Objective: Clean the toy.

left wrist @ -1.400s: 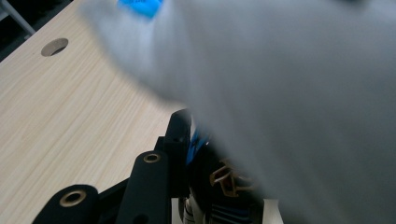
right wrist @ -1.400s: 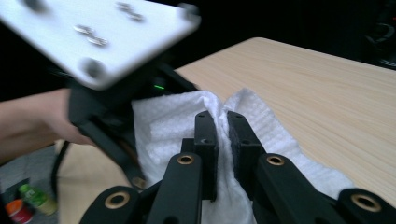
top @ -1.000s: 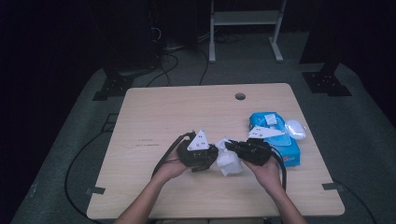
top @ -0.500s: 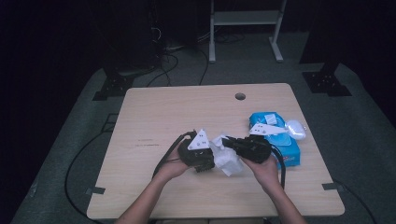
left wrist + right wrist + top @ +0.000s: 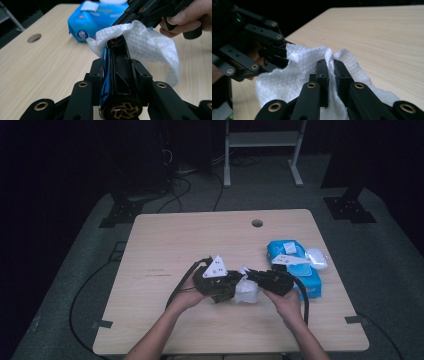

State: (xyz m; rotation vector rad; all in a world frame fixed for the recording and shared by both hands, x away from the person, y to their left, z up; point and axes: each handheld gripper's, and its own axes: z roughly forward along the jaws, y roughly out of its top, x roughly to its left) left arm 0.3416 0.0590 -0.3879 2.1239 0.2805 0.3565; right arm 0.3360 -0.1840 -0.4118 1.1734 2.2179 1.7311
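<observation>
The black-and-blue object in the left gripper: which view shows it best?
The left gripper view. The black-and-blue object sits shut between the left gripper's jaws, its far tip under the white wipe. The high view shows both grippers meeting at the wipe; the right gripper view shows that gripper pinching the wipe.

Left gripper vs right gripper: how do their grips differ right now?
The left gripper is shut on a dark, glossy cylindrical object with a blue side and gold-patterned end; the right gripper is shut on the white wipe. The left gripper carries a rigid item along its jaws; the right gripper pinches soft, crumpled cloth. Shared: both are shut, and the wipe drapes over the object's far end, so they meet over the table near the blue wipes pack.
</observation>
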